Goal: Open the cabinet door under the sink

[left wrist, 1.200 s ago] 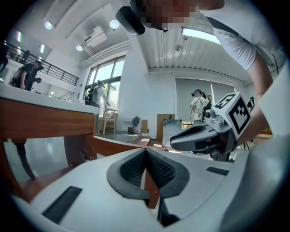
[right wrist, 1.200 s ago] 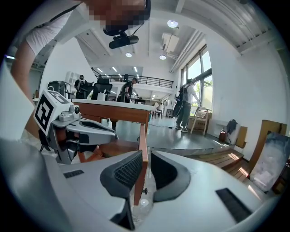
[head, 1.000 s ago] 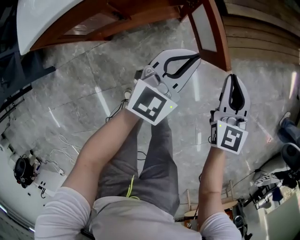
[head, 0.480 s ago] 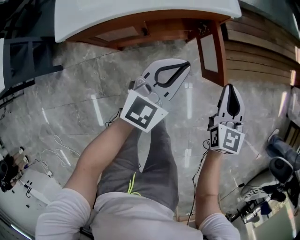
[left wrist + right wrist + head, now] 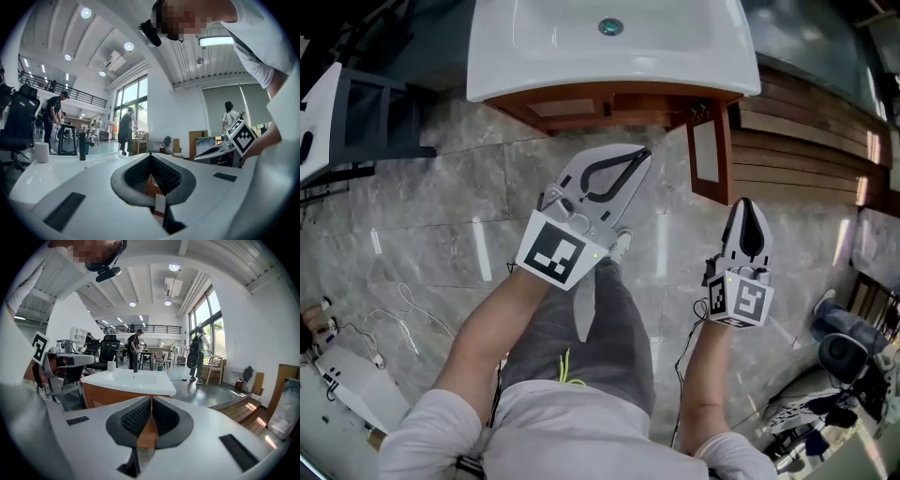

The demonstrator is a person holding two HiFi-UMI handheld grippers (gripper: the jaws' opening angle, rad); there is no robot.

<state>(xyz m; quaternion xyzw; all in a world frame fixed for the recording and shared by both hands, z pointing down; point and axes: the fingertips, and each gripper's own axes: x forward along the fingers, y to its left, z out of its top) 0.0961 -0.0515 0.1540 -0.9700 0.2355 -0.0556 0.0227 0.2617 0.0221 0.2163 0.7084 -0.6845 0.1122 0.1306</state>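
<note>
A white sink [image 5: 609, 42] sits on a wooden cabinet [image 5: 609, 101] at the top of the head view. The cabinet door [image 5: 710, 150] stands swung open at the cabinet's right end. My left gripper [image 5: 645, 152] hangs in the air in front of the cabinet, left of the door, shut with nothing in it. Its pads meet in the left gripper view, where the left gripper [image 5: 150, 157] faces the room. My right gripper [image 5: 747, 202] is below the door's outer edge, shut and empty. From the right gripper [image 5: 151, 401], the sink [image 5: 131, 379] shows just ahead.
A wooden plank platform [image 5: 811, 122] lies right of the cabinet. A black frame [image 5: 380, 117] stands at the left. Cables [image 5: 408, 309] and a white device [image 5: 347, 375] lie on the grey floor, with equipment [image 5: 844, 352] at the lower right. People stand far off [image 5: 199, 355].
Both grippers have come up and back from the cabinet door, staying shut. The view has lifted, so the whole sink top now shows. The door remains open.
</note>
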